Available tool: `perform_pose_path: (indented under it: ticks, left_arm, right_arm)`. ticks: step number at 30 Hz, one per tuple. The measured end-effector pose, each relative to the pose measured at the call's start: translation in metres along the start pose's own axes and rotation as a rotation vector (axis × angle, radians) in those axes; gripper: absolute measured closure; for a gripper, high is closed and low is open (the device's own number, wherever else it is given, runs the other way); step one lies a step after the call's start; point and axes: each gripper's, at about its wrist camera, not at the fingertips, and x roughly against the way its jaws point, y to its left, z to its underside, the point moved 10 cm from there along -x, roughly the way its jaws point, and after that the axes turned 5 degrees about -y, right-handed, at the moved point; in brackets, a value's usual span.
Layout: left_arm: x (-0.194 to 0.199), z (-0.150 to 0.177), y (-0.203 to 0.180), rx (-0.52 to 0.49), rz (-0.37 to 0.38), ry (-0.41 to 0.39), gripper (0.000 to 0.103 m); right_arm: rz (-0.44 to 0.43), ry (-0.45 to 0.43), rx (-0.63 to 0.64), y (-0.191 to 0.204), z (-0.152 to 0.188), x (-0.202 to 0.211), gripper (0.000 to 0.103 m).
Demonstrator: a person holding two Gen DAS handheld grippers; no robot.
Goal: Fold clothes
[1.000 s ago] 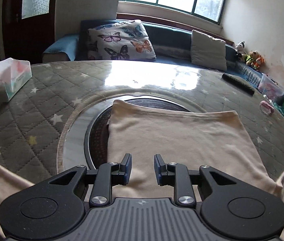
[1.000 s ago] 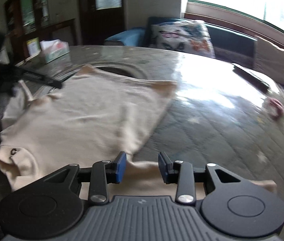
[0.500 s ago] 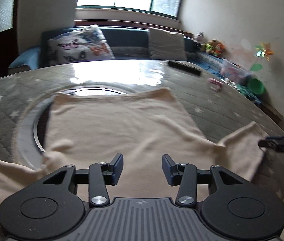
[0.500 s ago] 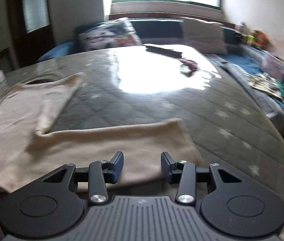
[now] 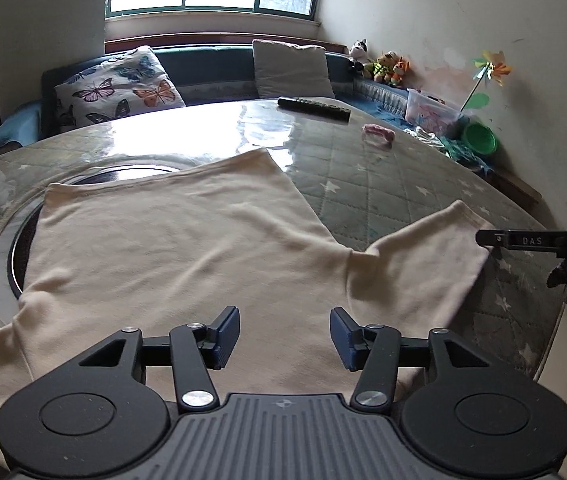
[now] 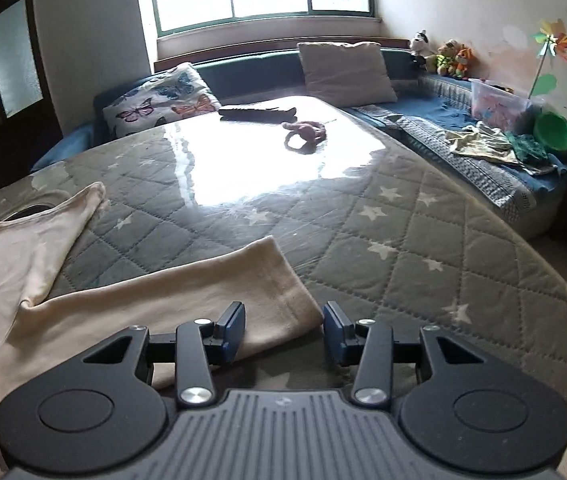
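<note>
From the left wrist, a cream shirt (image 5: 171,240) lies spread flat on the quilted surface (image 5: 383,184), one sleeve (image 5: 423,264) reaching right; the left hand-held gripper (image 5: 285,332) hovers over its near edge, jaws spread, holding nothing. From the right wrist, the right hand-held gripper (image 6: 283,330) sits with jaws spread at the sleeve's cuff (image 6: 283,292), a remote (image 6: 257,112) lying far across the surface.
</note>
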Motion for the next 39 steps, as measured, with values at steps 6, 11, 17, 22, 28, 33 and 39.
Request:
perform_pose_path:
  ticks: [6,11,17,22,28,33,39]
  left_arm:
    - [-0.002,0.006,-0.012,-0.046,-0.004,0.006,0.050]
    - [-0.007,0.008,-0.020,-0.082,0.003,0.001,0.050]
    - [-0.014,0.012,-0.024,-0.114,0.003,0.007,0.049]
    - [-0.010,0.005,-0.018,-0.090,0.009,-0.020,0.050]
    - [0.004,0.002,-0.002,-0.050,0.000,-0.055,0.050]
    - [0.023,0.001,0.025,-0.001,-0.031,-0.094,0.050]
    - [0.052,0.006,0.069,0.081,-0.096,-0.136,0.050]
  right_arm:
    - [-0.031,-0.030,-0.030,0.002,-0.006,0.010,0.093]
    - [-0.049,-0.100,-0.025,0.004,-0.023,0.035,0.094]
    - [-0.045,-0.077,-0.037,0.003,-0.022,0.035,0.094]
    - [-0.087,-0.133,-0.014,0.020,-0.045,0.061,0.094]
    - [-0.152,-0.212,0.078,0.065,-0.081,0.098,0.094]
    - [-0.246,-0.244,0.170,0.121,-0.102,0.119,0.094]
    - [-0.404,-0.256,0.324,0.220,-0.108,0.125,0.094]
